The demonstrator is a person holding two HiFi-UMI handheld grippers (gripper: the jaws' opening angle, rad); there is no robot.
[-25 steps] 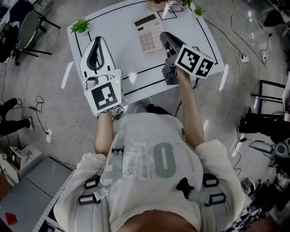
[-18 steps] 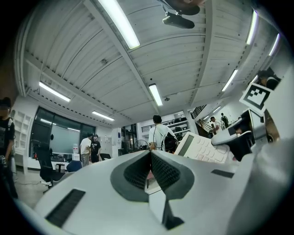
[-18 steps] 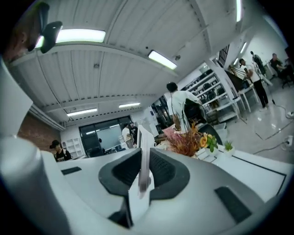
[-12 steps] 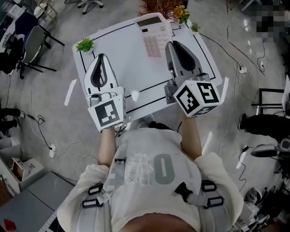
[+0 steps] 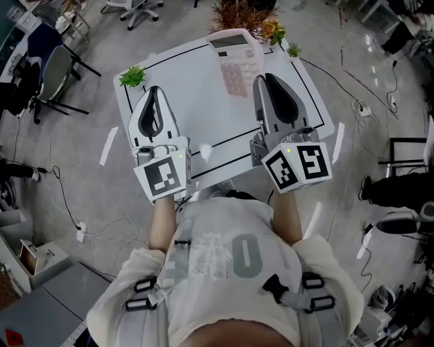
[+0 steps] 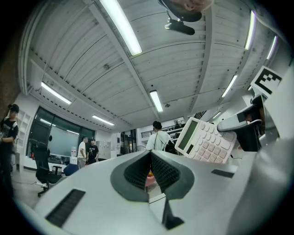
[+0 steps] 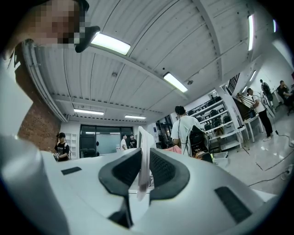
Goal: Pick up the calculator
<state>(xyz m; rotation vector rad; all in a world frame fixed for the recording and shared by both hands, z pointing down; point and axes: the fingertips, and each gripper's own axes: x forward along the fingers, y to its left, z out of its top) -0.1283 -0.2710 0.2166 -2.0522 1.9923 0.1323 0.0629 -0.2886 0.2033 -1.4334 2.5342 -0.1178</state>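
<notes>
The white calculator [image 5: 234,59] with pinkish keys hangs over the far edge of the white table [image 5: 196,118]. My right gripper [image 5: 260,80] is shut on its right edge. In the right gripper view the calculator [image 7: 143,151] shows edge-on between the pads of the right gripper [image 7: 145,158]. From the left gripper view, the calculator [image 6: 204,140] faces me, display at the upper left. My left gripper [image 5: 153,91] hovers over the table's left half, apart from the calculator; the left gripper [image 6: 149,155] is shut at its tips and holds nothing.
A small green plant [image 5: 133,76] stands at the table's far left corner, flowers [image 5: 247,13] and another small plant [image 5: 293,50] at the far right. Office chairs [image 5: 41,74] stand on the floor at the left, and cables [image 5: 352,81] trail on the right. Several people stand in the room.
My right gripper has risen and rolled upright, with the calculator lifted off the table in it. The left gripper has risen slightly.
</notes>
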